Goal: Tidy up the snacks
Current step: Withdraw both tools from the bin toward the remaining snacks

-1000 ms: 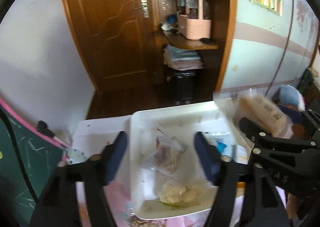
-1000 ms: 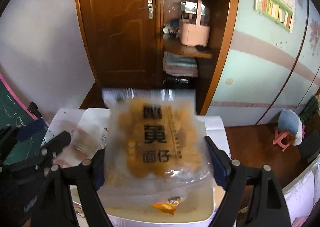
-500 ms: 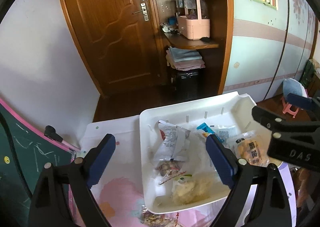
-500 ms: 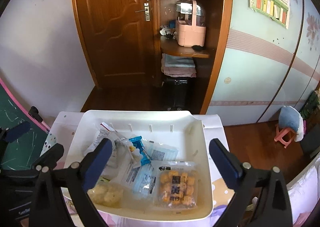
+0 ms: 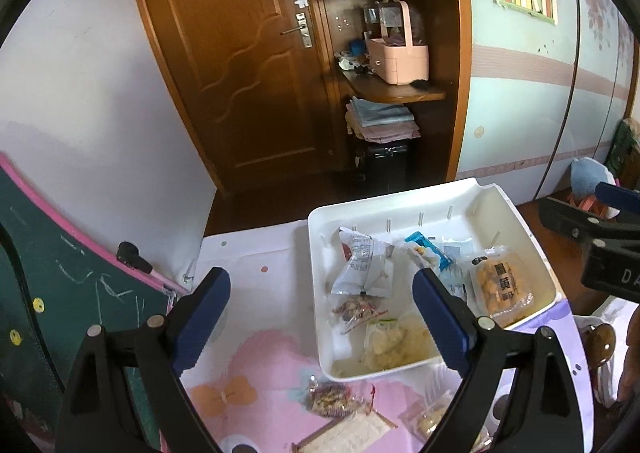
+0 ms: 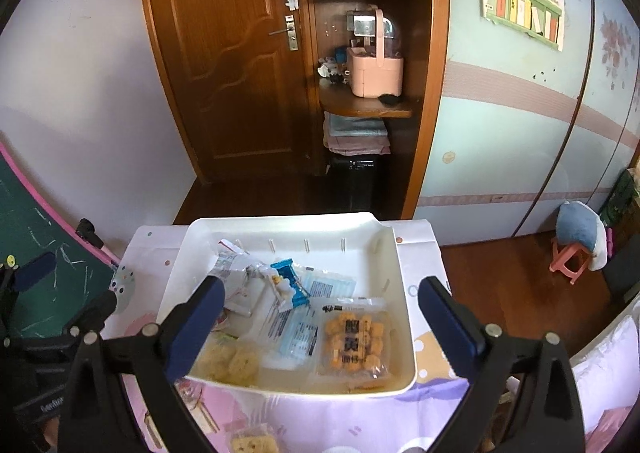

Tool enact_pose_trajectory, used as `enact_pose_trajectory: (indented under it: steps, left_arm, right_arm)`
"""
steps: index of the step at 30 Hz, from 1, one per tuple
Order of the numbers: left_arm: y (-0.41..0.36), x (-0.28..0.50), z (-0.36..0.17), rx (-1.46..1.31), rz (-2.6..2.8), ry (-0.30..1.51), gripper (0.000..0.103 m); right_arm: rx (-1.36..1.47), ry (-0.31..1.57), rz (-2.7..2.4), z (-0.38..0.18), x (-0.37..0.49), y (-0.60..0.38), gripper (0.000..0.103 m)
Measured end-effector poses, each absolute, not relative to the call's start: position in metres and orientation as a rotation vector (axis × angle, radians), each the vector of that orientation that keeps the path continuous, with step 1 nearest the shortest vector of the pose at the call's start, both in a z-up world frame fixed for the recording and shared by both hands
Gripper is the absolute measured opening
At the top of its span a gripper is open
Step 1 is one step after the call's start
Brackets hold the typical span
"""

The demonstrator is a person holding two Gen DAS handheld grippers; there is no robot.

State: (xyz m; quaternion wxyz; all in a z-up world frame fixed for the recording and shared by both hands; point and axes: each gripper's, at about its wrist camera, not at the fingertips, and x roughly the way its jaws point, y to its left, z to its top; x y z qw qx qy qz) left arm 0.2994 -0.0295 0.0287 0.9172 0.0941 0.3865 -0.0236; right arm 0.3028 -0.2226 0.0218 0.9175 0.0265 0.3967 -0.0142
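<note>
White tray [image 6: 404,333], orange snack packet [image 6: 354,345], pink patterned tablecloth [image 5: 260,369], blue fingers [image 6: 446,317].

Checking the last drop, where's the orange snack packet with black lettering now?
In both views the orange snack packet lies flat in the white bin's near right corner, beside a blue-printed packet.

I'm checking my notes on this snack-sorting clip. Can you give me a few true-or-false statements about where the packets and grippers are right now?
1. The orange snack packet lies inside the white bin. True.
2. The right gripper is clamped on a packet. False: its jaws stand apart with nothing between them.
3. Some snack packets, like the nut packet, lie on the pink tablecloth outside the bin. True.
4. The left gripper holds the blue packet. False: its jaws are open and empty; that packet rests in the bin.
5. The bin is empty. False: several packets lie in it.
</note>
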Motion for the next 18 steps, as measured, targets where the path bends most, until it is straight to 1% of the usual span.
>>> enact_pose_trajectory:
  steps: [11, 18]
  left_arm:
    - [-0.014, 0.248, 0.051, 0.215, -0.05, 0.755, 0.094]
    - [-0.005, 0.217, 0.058, 0.205, -0.08, 0.735, 0.094]
  right_arm:
    - [0.01, 0.792, -0.001, 0.044, 0.256, -0.205, 0.098]
    - [-0.057, 0.735, 0.025, 0.055, 0.218, -0.187, 0.098]
